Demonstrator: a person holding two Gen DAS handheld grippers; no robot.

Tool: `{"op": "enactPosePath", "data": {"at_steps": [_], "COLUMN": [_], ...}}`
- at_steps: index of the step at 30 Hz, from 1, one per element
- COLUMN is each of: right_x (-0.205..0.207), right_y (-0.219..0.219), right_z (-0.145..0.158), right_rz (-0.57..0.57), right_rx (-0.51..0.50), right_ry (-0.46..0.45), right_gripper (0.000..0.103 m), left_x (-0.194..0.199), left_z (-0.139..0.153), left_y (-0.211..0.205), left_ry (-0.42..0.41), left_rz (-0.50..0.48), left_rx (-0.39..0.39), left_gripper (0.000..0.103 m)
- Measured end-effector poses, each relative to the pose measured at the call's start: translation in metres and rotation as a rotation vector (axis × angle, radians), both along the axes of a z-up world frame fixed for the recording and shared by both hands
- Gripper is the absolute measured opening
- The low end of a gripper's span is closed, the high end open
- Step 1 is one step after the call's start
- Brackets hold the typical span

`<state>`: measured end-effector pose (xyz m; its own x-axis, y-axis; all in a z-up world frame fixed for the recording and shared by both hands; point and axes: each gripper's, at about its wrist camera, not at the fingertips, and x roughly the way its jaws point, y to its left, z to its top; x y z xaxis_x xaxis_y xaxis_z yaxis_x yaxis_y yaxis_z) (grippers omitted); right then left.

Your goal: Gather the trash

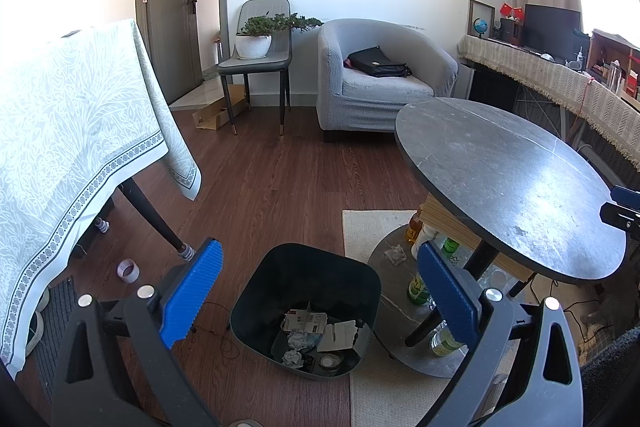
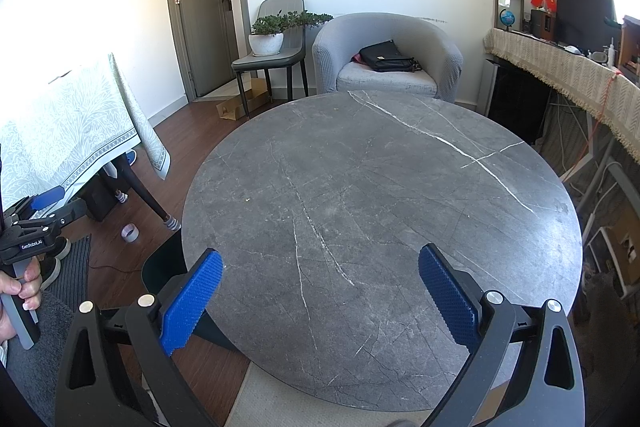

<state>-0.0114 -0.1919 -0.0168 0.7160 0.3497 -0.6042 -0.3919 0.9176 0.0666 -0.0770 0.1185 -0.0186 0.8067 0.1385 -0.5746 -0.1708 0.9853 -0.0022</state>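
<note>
A dark square trash bin (image 1: 256,311) stands on the wood floor and holds crumpled paper, cards and a tape roll. My left gripper (image 1: 320,283) is open and empty, hovering above the bin. A crumpled tissue (image 1: 396,253) lies on the lower shelf of the round table. A tape roll (image 1: 128,270) lies on the floor left of the bin; it also shows in the right wrist view (image 2: 130,232). My right gripper (image 2: 320,287) is open and empty above the bare round grey stone table (image 2: 380,187). The bin's edge (image 2: 164,267) shows left of the table.
A table with a green patterned cloth (image 1: 68,131) stands at the left. Bottles (image 1: 418,287) stand on the round table's lower shelf. A grey armchair (image 1: 380,75) with a black bag and a chair with a potted plant (image 1: 256,39) stand at the back. A cream rug (image 1: 372,231) lies under the table.
</note>
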Motion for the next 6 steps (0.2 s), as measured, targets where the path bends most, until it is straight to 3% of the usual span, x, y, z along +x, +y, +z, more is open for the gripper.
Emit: {"op": "enactPosePath", "data": {"at_steps": [6], "right_x": [0.0], "right_y": [0.0001], "right_z": [0.0001], "right_rz": [0.0], "right_rx": [0.0], "right_ry": [0.0], "right_gripper": [0.099], "left_x": [-0.0003], "left_z": [-0.0032], "left_y": [0.0018], "left_ry": [0.003], "left_rz": [0.003], "left_rx": [-0.007], "left_gripper": [0.099]}}
